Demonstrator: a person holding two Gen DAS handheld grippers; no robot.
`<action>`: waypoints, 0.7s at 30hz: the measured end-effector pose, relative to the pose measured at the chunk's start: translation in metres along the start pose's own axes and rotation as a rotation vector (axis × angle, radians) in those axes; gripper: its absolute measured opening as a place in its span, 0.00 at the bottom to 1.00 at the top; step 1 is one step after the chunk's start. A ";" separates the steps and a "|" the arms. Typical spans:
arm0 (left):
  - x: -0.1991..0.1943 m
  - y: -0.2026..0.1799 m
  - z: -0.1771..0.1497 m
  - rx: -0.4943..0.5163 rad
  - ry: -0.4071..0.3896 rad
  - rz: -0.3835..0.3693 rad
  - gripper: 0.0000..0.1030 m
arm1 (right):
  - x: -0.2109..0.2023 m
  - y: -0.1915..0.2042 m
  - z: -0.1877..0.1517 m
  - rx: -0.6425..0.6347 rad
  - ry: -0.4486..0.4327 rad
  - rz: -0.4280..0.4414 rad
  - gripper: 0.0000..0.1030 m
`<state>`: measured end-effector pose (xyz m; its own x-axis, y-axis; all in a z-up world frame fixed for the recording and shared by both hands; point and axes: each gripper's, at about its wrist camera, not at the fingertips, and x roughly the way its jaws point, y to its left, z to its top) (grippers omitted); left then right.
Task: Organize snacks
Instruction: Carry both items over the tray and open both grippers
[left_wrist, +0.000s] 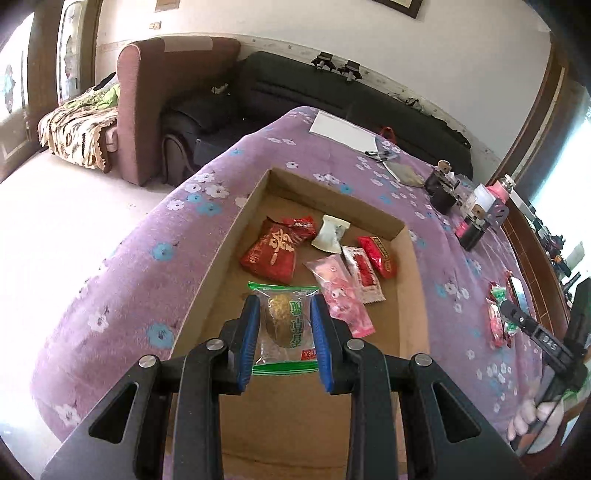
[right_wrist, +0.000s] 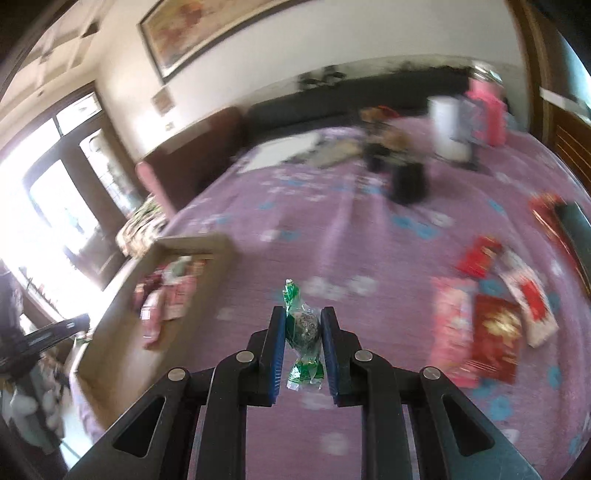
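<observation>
While snack packets (left_wrist: 334, 254) fill the cardboard box (left_wrist: 410, 295), more lie outside.

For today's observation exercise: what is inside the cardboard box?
Inside the cardboard box lie red packets, a white one, pink ones and a green-edged cake packet between the left tongs. The box floor under them is covered.

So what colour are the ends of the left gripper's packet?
Green, on a clear packet; left wrist view.

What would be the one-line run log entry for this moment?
left gripper: around green-edged snack pack, over cardboard box | right gripper: shut on green-wrapped candy, above purple blanket
</observation>
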<state>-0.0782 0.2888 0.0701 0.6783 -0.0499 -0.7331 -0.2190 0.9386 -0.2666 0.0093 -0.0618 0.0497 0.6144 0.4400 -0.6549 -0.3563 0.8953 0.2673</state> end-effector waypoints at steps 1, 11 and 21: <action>0.003 0.001 0.000 0.003 0.006 -0.001 0.25 | 0.002 0.012 0.002 -0.019 0.005 0.011 0.19; 0.037 0.011 0.010 0.010 0.096 0.038 0.25 | 0.060 0.118 -0.003 -0.148 0.149 0.144 0.19; 0.056 0.022 0.018 -0.009 0.116 0.065 0.25 | 0.118 0.178 -0.020 -0.213 0.295 0.212 0.18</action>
<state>-0.0322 0.3130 0.0348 0.5768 -0.0292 -0.8164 -0.2665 0.9380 -0.2218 0.0038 0.1475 0.0057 0.2944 0.5468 -0.7838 -0.6102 0.7388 0.2861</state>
